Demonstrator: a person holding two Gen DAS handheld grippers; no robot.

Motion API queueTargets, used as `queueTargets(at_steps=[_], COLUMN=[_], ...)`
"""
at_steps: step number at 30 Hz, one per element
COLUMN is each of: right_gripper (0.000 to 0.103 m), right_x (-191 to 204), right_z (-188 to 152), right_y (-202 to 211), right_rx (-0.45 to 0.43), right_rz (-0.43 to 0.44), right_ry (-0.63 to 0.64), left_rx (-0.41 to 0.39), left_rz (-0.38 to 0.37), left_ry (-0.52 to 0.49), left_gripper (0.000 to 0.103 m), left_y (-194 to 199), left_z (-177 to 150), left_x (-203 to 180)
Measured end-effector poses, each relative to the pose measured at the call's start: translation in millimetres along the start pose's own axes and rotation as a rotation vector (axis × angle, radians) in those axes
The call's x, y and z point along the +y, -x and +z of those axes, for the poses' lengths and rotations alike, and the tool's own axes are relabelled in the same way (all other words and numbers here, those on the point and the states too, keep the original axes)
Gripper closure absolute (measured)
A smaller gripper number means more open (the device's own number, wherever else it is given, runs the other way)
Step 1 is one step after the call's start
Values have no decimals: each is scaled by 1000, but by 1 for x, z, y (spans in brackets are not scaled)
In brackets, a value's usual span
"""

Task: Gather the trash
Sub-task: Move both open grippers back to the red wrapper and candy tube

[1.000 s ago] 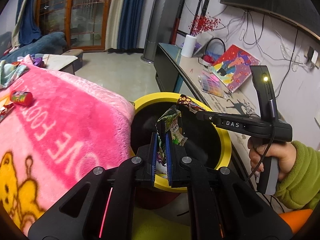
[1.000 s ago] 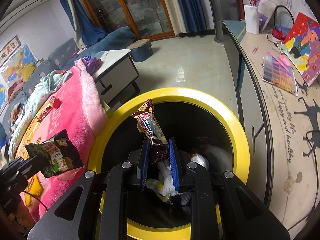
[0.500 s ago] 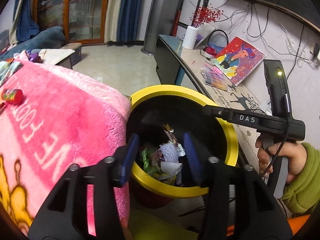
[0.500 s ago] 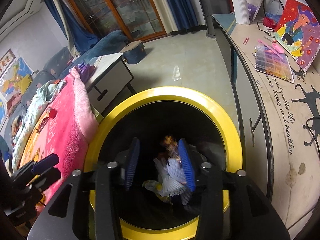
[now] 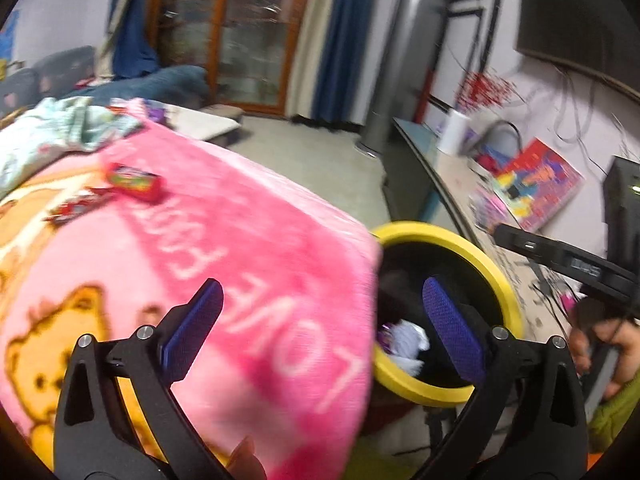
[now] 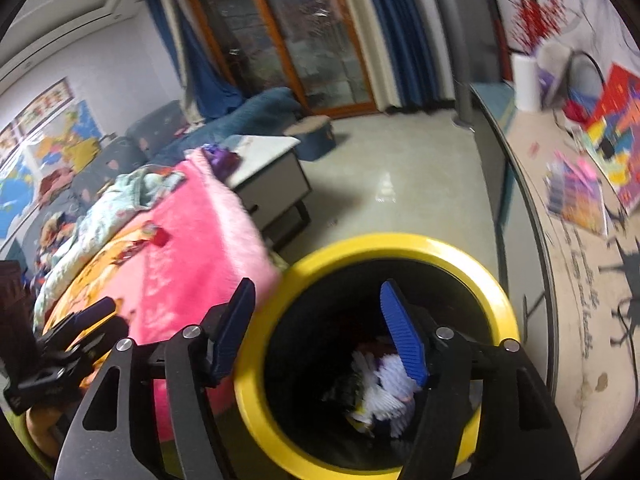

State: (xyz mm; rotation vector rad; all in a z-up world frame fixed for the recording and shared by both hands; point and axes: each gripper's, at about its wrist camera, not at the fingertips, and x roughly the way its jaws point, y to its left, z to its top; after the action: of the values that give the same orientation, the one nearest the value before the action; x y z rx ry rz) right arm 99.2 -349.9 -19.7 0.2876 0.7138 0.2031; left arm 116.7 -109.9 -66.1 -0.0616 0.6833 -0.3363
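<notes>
A black bin with a yellow rim (image 5: 496,272) (image 6: 400,244) stands beside the bed, with crumpled wrappers (image 5: 404,340) (image 6: 380,384) lying inside. My left gripper (image 5: 322,292) hangs over the blanket's edge next to the bin. Its jaws are opening wide with nothing between them. The left gripper (image 6: 108,314) also shows at the lower left of the right wrist view. Above the bin's mouth, my right gripper (image 6: 318,292) holds nothing, and its jaws are opening too. A red wrapper (image 5: 134,182) (image 6: 156,236) and a second red wrapper (image 5: 76,208) lie on the pink blanket.
The pink blanket (image 5: 240,240) covers the bed left of the bin. A low table (image 6: 272,164) stands behind it. A long sideboard (image 6: 580,280) with a paper roll (image 6: 526,84) and pictures runs along the right wall. A hand in a green sleeve (image 5: 612,360) holds the right gripper.
Both grippers let go of their wrappers, which dropped into the bin, and their jaws spread apart. The left gripper swung left over the blanket. The right gripper rose above the bin.
</notes>
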Motion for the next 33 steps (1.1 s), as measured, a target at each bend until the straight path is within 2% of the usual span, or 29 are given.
queueTargets(at_steps=[2, 8, 11, 28, 33], right_gripper=[31, 29, 25, 20, 20], right_x=[17, 62, 82, 173, 191], right_z=[4, 9, 10, 15, 13], right_y=[4, 3, 0, -27, -45], right_rx=[-20, -21, -18, 13, 37], right_rz=[24, 83, 104, 220, 228], right_ry=[40, 149, 193, 344, 378], left_rx=[-29, -82, -95, -171, -191], left_rz=[37, 119, 145, 317, 363], left_ry=[28, 87, 118, 198, 213], left_gripper=[11, 11, 11, 11, 11], left_y=[9, 29, 35, 68, 74], left_z=[3, 9, 10, 12, 14], left_x=[13, 44, 58, 127, 145])
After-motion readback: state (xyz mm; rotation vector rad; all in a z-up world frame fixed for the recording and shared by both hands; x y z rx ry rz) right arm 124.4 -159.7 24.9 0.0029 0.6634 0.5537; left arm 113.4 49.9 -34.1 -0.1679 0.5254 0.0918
